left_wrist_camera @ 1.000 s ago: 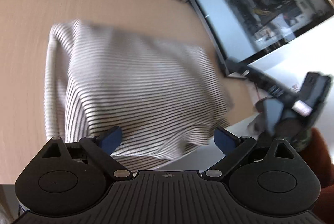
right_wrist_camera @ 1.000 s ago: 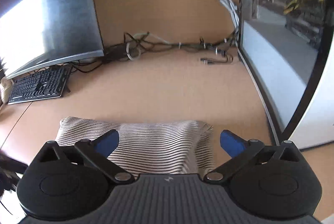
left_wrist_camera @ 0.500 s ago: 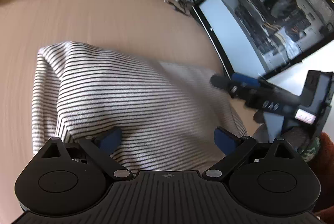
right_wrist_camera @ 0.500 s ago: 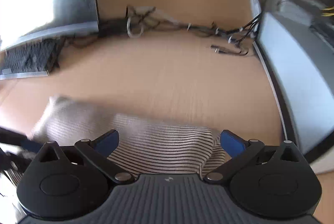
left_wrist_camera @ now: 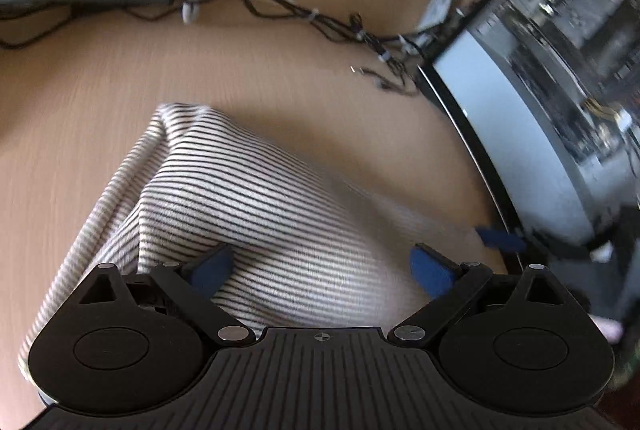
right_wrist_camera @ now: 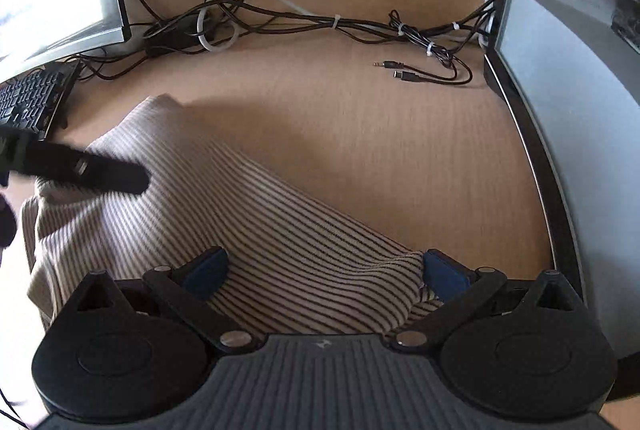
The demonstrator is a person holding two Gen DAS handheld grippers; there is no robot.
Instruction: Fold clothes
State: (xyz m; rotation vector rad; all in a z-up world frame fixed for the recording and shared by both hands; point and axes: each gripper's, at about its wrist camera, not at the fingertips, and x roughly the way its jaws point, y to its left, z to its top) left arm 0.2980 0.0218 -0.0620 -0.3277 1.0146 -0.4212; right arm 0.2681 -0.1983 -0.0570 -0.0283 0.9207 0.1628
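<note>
Hovering over the striped garment [right_wrist_camera: 280, 230] on the desk [right_wrist_camera: 360, 133], we keep both left gripper [left_wrist_camera: 322, 268] and right gripper [right_wrist_camera: 324, 270] spread apart, gripping nothing

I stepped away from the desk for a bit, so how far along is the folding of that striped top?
Done: the cream black-striped knit top lies as a compact layered bundle on the wooden desk. In hand: nothing gripped; the left hand-held gripper and right hand-held gripper hover open over it. Left: perhaps a final fold or smoothing.
</note>
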